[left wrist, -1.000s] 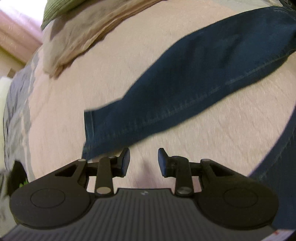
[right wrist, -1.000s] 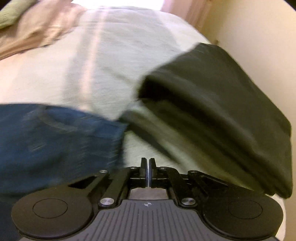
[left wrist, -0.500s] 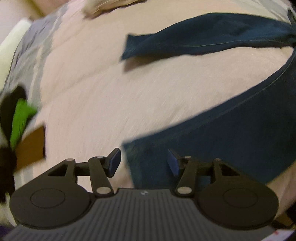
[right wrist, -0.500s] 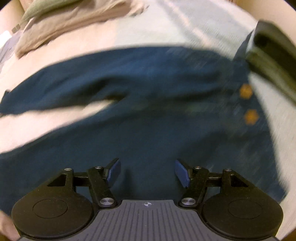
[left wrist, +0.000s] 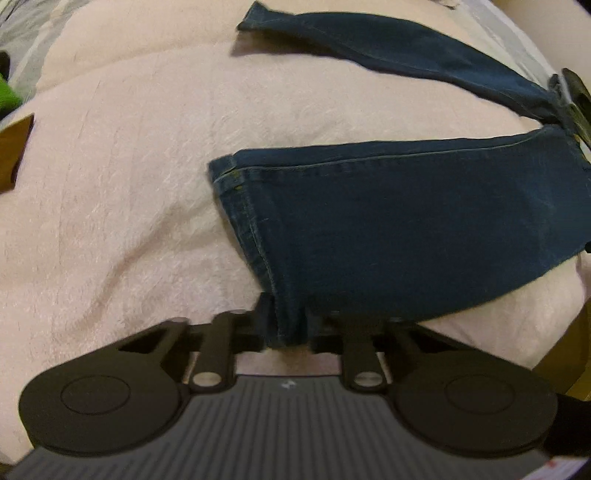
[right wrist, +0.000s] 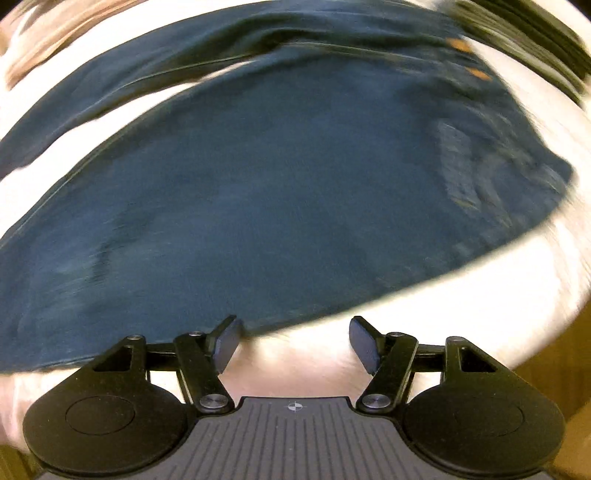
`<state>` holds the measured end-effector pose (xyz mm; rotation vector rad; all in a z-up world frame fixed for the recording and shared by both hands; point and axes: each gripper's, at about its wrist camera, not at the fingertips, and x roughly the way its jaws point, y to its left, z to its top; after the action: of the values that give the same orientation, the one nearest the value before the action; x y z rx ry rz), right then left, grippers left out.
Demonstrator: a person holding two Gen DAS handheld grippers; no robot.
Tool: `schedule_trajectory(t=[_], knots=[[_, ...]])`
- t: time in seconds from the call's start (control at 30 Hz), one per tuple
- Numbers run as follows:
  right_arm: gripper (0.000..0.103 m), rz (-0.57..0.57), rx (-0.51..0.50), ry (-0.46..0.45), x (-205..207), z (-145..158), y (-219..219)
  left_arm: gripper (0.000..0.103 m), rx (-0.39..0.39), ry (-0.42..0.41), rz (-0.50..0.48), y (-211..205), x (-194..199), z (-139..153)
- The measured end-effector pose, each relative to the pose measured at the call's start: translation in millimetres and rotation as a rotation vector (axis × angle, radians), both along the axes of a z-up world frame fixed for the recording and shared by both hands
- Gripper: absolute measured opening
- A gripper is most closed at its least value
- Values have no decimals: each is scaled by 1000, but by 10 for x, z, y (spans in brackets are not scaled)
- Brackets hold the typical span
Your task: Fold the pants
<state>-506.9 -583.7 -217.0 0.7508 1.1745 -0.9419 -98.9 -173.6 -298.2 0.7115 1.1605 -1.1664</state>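
Dark blue jeans [left wrist: 406, 229] lie spread on a pale pink blanket [left wrist: 122, 192], legs apart. In the left wrist view the near leg's hem corner is pinched between my left gripper's [left wrist: 290, 325] fingers, which are shut on it; the far leg [left wrist: 388, 48] stretches across the top. In the blurred right wrist view the jeans [right wrist: 258, 177] fill the frame, with two orange buttons [right wrist: 460, 46] near the waist at the upper right. My right gripper [right wrist: 293, 345] stands open at the near edge of the denim, nothing between its fingers.
A folded dark garment [right wrist: 528, 33] lies beyond the waistband at the upper right. A tan cloth [right wrist: 55, 40] shows at the upper left. A green object [left wrist: 7, 96] and a brown cardboard piece [left wrist: 13, 151] sit past the blanket's left edge.
My left gripper moved onto the near leg's hem and shut on it. My right gripper, shut a second ago, has stood open since half a second ago and swung along the jeans' near edge.
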Motion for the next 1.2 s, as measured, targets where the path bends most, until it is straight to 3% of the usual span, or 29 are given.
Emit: schedule_trajectory(t=[0.13,0.27,0.47,0.5,0.53,0.57,0.73,0.83,0.93,1.0,1.07,1.13,1.2], knots=[[63,-209,-55,-27,-525,51,-166,11,0,-33,-34,21,-16,127],[63,-421,-103,-133,-1075,51,-504,10,54,-89,-82,-126,-127,109],[62,-617,-159,-301,-1636,-157,-1187,10,137,-179,-98,-254,-292,113],[56,-655,-152,-330,-1712,-183,-1273,10,152,-202,-106,-277,-338,137],[20,-685,-141,-352,-1774,-189,-1348,10,165,-218,-111,-310,-376,141],[2,-700,-119,-371,-1849,-196,-1439,10,175,-229,-108,-339,-391,152],[1,-687,-109,-361,-1991,17,-1552,11,216,-227,-74,-475,-450,192],[2,-740,-117,-319,-2119,-2,-1550,11,236,-260,-91,-576,-557,171],[2,-709,-98,-284,-2074,-53,-1605,13,252,-264,-52,-590,-546,161],[7,-739,-101,-266,-2070,-41,-1621,18,258,-269,-27,-561,-531,183],[34,-722,-127,-201,-2010,29,-1662,18,259,-278,-2,-526,-480,225],[42,-690,-174,-133,-1986,161,-1687,19,247,-293,32,-491,-404,320],[44,-662,-221,-108,-1917,277,-1774,22,222,-310,66,-478,-285,427]])
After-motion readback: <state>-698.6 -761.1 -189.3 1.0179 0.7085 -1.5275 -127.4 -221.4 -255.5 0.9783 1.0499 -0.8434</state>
